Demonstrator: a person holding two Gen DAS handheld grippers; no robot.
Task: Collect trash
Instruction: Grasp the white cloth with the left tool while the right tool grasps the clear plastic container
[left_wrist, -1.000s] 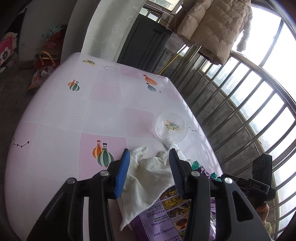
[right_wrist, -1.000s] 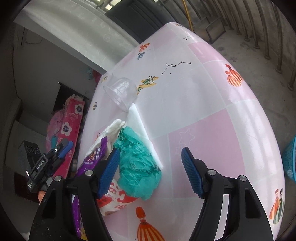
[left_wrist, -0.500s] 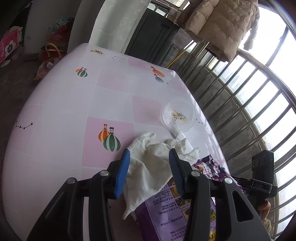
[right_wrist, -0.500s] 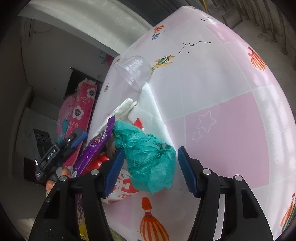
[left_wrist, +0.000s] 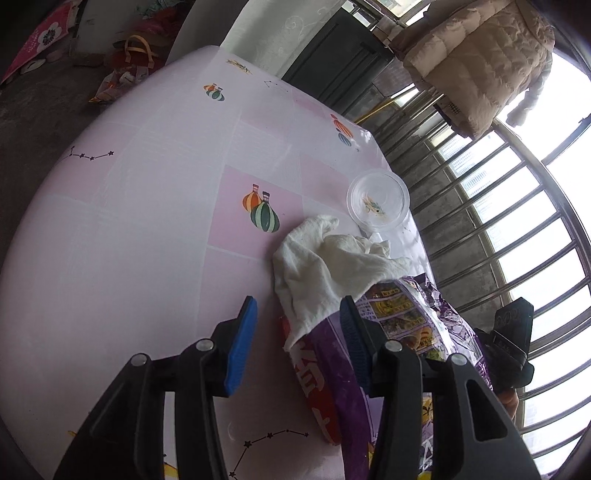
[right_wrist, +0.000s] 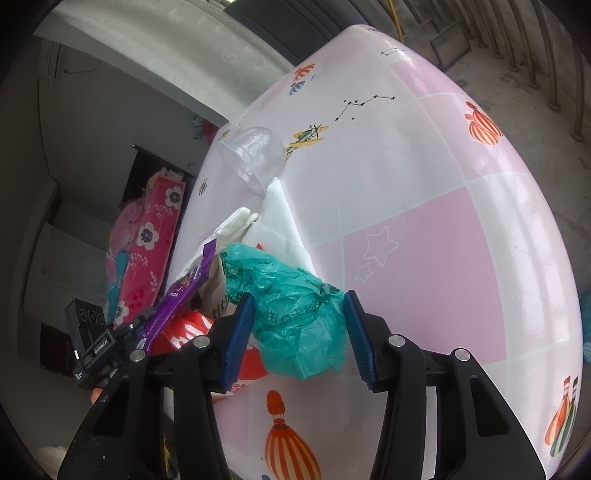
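Observation:
On the pink-and-white table (left_wrist: 147, 221) lies a heap of trash: a crumpled white cloth (left_wrist: 325, 266), a purple snack bag (left_wrist: 406, 317) and a clear plastic cup (left_wrist: 378, 201). My left gripper (left_wrist: 298, 306) hovers low over the heap's near end. Its jaws are opening a little, with the cloth's corner and the purple bag's edge between them, untouched by the pads. In the right wrist view a crumpled green plastic bag (right_wrist: 295, 314) fills the gap of my right gripper (right_wrist: 299, 295), whose jaws are closing on it. A red-and-white packet (right_wrist: 184, 328) lies under the bag.
A metal railing (left_wrist: 498, 206) runs close behind the table's right edge, with a beige padded jacket (left_wrist: 480, 62) hanging above it. A white tissue (right_wrist: 277, 218) and the cup (right_wrist: 255, 158) lie beyond the green bag. A pink floral item (right_wrist: 147, 240) stands on the floor.
The left gripper sank and drew back, so the cloth now lies mostly ahead of its fingers. The right jaws narrowed until they reached both sides of the green bag.

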